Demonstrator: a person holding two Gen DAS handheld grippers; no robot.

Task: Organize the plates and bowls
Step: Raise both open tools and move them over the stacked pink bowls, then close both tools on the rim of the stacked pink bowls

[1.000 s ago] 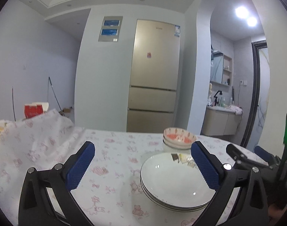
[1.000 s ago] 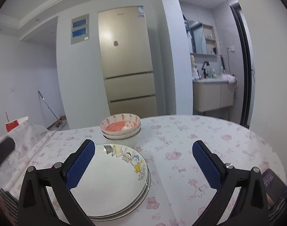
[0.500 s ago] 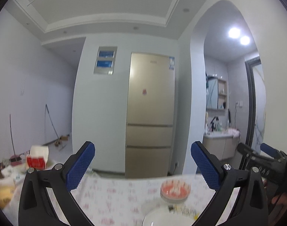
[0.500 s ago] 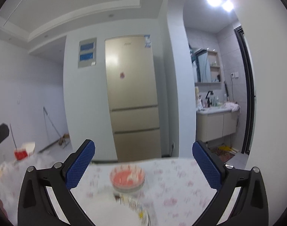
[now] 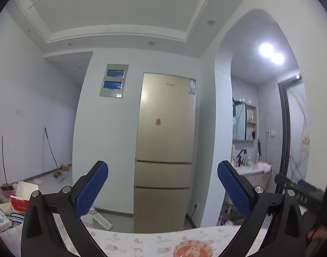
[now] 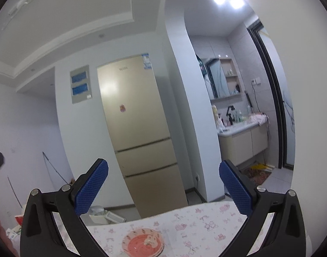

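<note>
1. Left wrist view tilts high into the room: a tall gold three-door refrigerator (image 5: 164,150) stands against the white wall, dead ahead between the fingers.
2. An arched opening to the right shows a washbasin cabinet (image 6: 242,147) with bottles and a black tap on its counter, under two bright ceiling lights.
3. The table's floral tablecloth (image 6: 206,224) fills only the bottom strip of both views.
4. The left gripper (image 5: 162,187) points up and away from the table, jaws spread wide, blue pads (image 5: 91,189) holding nothing.
5. The right gripper (image 6: 163,186) sits the same way, jaws wide apart and empty; its view leans, so the fridge slants.
6. The pink-and-white bowl (image 6: 143,241) rests on the cloth, low in the right wrist view between the fingers, well below the pads.
7. In the left wrist view the same bowl just peeks over the bottom edge, right of centre.
8. Plates are out of frame in both views.
9. A red-and-white carton (image 5: 21,197) sits at far left among clutter.
</note>
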